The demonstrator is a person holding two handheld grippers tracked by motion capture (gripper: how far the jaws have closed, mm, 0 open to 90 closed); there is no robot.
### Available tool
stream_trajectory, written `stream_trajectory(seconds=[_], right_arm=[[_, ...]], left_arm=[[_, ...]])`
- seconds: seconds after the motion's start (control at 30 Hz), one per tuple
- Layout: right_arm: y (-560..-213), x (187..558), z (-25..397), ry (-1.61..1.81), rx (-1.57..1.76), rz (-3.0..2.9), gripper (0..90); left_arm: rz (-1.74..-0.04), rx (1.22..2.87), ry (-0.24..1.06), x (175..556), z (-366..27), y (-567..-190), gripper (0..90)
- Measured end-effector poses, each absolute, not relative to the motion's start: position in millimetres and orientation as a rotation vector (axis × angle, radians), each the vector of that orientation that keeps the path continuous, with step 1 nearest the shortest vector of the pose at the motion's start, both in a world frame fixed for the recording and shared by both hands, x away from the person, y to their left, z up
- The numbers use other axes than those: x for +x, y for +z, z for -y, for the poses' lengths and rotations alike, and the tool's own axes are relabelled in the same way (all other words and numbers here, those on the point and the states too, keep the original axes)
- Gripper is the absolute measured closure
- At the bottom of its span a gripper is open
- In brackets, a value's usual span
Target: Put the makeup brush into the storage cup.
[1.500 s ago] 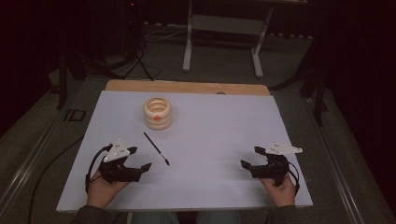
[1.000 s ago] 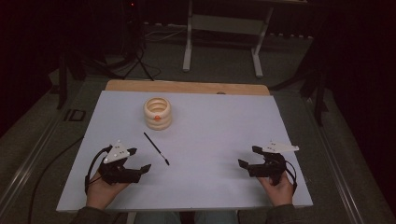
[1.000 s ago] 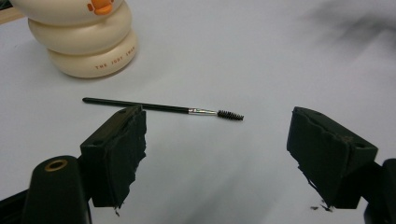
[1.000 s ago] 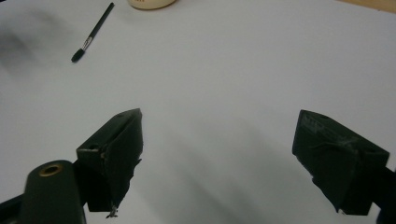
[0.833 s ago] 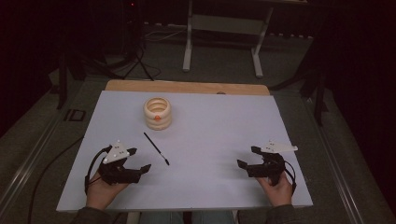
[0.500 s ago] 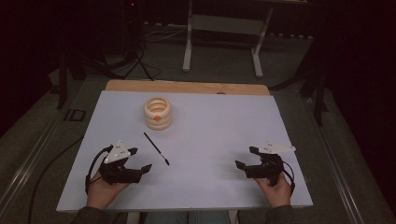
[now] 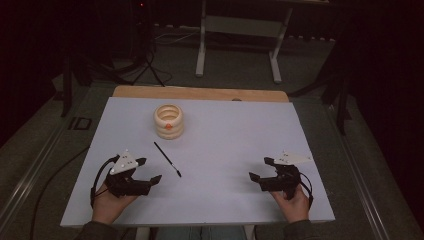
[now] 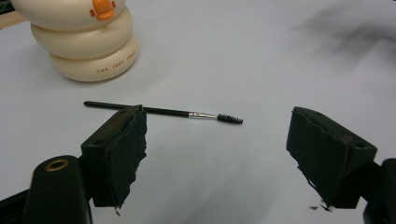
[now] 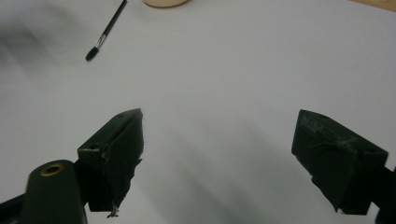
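A thin black brush [image 7: 167,159] with a bristled tip lies on the white table [image 7: 225,130], left of centre; it is also in the left gripper view [image 8: 163,112] and the right gripper view [image 9: 105,31]. Behind it stands a cream ringed holder [image 7: 169,121] with an orange spot, seen close in the left gripper view [image 8: 79,39]. My left gripper [image 7: 148,171] is open just short of the brush, nothing between its jaws [image 8: 215,140]. My right gripper [image 7: 262,169] is open over bare table at the right front, also empty [image 9: 217,149].
A wooden strip [image 7: 200,93] runs along the table's far edge. Beyond it stand a metal frame [image 7: 237,30] and dark stands on the floor. Cables trail off the table at the left [image 7: 55,175].
The right gripper has drifted slightly left and toward the table's centre. The left gripper, the brush and the holder have stayed put.
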State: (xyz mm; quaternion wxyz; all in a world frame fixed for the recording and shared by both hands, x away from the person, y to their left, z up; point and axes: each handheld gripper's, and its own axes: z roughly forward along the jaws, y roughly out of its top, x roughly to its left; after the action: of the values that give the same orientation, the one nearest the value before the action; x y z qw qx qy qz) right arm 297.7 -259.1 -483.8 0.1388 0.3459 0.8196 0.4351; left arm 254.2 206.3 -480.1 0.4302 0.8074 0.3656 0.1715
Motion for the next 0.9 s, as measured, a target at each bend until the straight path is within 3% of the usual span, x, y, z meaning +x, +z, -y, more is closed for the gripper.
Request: stream_trajectory(seconds=[0.9], right_arm=[[-455.6, 343.4, 175.6, 1.297, 0.98, -2.492, 14.8]], left_arm=[[-0.908, 1.998, 0.422, 255.0, -208.1, -476.6, 20.5]])
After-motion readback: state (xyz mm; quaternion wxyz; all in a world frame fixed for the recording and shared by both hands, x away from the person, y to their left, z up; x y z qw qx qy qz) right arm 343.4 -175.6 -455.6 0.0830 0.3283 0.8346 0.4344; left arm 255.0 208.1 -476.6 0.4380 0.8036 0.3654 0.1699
